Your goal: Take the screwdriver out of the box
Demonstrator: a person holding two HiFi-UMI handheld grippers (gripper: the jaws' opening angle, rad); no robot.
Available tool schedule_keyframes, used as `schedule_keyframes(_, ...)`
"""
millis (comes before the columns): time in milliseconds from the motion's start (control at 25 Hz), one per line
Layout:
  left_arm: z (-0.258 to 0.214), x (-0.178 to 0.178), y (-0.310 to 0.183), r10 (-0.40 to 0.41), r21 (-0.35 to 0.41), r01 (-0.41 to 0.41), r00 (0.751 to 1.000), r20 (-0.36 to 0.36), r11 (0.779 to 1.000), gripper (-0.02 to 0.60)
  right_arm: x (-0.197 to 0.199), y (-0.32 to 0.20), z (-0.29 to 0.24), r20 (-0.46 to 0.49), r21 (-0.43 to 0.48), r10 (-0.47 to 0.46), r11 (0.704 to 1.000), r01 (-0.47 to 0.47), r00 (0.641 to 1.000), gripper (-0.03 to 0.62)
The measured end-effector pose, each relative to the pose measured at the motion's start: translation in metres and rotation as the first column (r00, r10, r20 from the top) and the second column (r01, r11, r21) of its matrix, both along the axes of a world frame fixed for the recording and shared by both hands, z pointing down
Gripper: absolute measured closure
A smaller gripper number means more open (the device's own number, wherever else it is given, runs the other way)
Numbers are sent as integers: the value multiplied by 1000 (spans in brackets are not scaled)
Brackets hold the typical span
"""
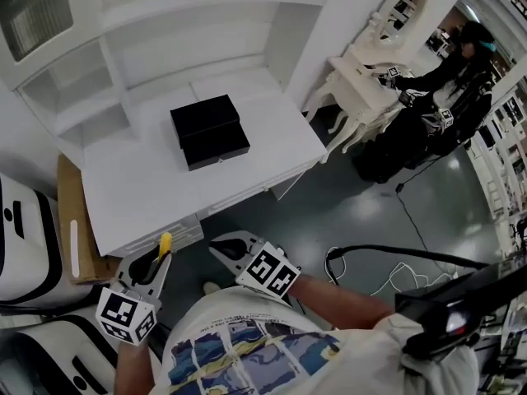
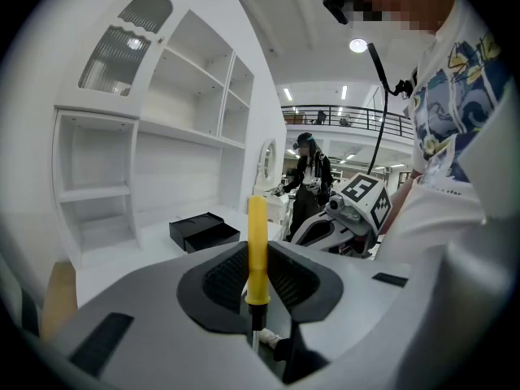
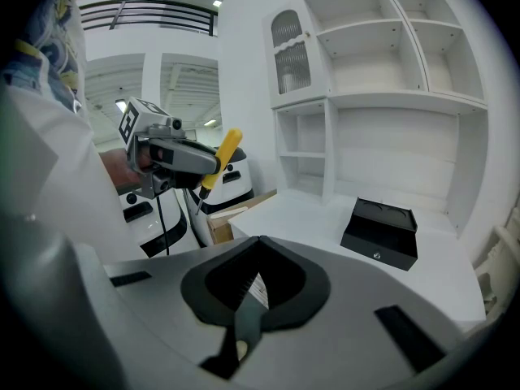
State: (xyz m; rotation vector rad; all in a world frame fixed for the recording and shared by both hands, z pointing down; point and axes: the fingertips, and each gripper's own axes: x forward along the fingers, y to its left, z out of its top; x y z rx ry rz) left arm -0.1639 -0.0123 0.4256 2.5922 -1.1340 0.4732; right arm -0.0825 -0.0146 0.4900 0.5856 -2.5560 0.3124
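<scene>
The left gripper (image 2: 258,249) is clamped on the screwdriver (image 2: 257,226): its 2 jaws stand partly apart with their black pads pressing the yellow handle from either side. The handle rises above the jaws and the dark shaft runs down below them. Seen from the right gripper view, the left gripper (image 3: 191,162) carries the screwdriver (image 3: 223,157) tilted, handle up and metal tip down. Just to its right, the right gripper (image 3: 258,238) has its jaws brought together with nothing between them. In the head view the left gripper (image 1: 160,259) and the right gripper (image 1: 221,247) sit side by side, the screwdriver (image 1: 165,243) showing as a yellow stub at the left one's tip. Ahead of both grippers and well apart from them, the black box (image 1: 210,130) rests on the white desk (image 1: 148,175), so the screwdriver is out of it. Behind the box stands a white shelf unit (image 1: 123,23). Far off to the right, another person (image 1: 449,81) works at a white dressing table (image 1: 362,81).
</scene>
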Motion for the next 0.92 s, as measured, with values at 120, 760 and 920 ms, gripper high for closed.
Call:
schedule_keyframes(120,0,2,-2,7,4,-7,1000,-9,1000,500,1,0,1,-4,2,10,1000,-10,1000,569)
schedule_keyframes(760,-1,10,-7,27,-16,-27,1000,-7,999,499,4,-3,1,-6,-14,3,1000,-3,1000,569)
schedule_keyframes(920,-1,18,-6,34,-23,-35,999,-2,999,500,10,-1,3,-6,-23,2,1000,-2,1000,569)
